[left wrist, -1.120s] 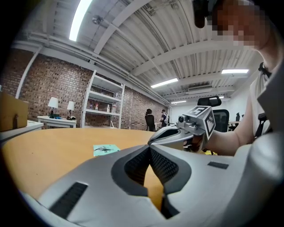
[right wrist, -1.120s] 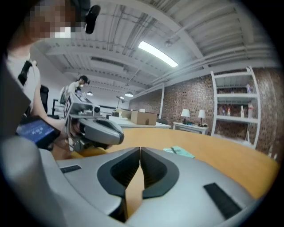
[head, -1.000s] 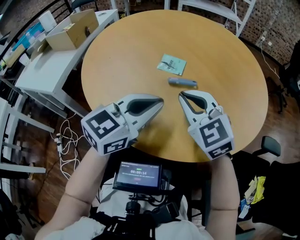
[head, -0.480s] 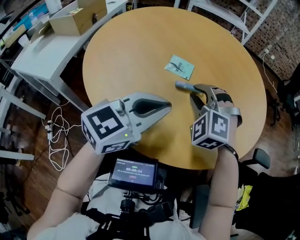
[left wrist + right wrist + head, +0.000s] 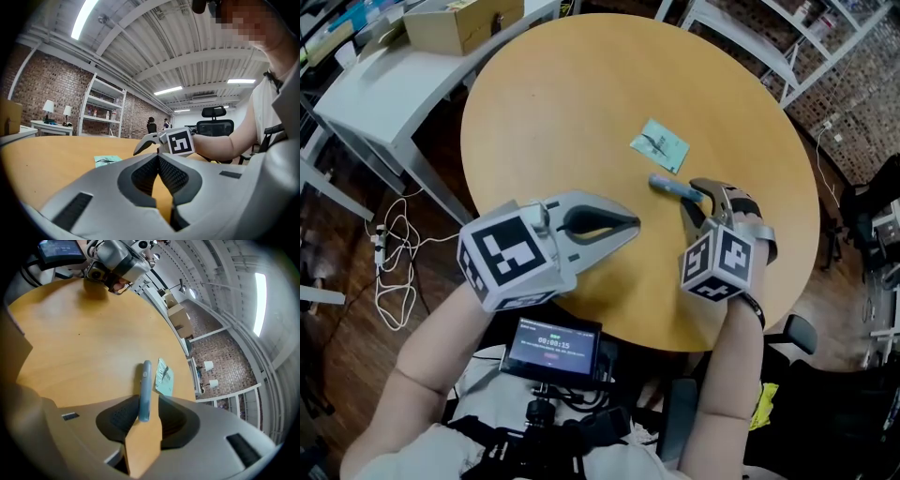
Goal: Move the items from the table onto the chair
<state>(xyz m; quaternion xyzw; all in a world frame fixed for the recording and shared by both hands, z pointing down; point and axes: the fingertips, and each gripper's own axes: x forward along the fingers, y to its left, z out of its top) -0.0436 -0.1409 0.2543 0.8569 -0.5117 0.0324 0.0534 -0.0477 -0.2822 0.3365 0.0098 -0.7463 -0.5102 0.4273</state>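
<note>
Toward the right edge of the round wooden table (image 5: 581,103), the right gripper (image 5: 694,195) is pointing down at the slim blue-grey item (image 5: 145,390), whose near end is lying between the jaws. These jaws have just been opening and are standing apart, with neither pad pressing the item, so it is resting on the table; this straddling position is probably preparing a grasp across its narrow width. The teal packet (image 5: 660,146) is lying flat just beyond it. The left gripper (image 5: 626,225) is hovering over the near edge, jaws together and empty, apparently held clear of the work. A white desk (image 5: 384,89) bearing a cardboard box (image 5: 464,21) is standing beyond the left edge; brick walls (image 5: 28,93), white shelving (image 5: 101,110) and a black office chair (image 5: 214,124) are surrounding the table.
</note>
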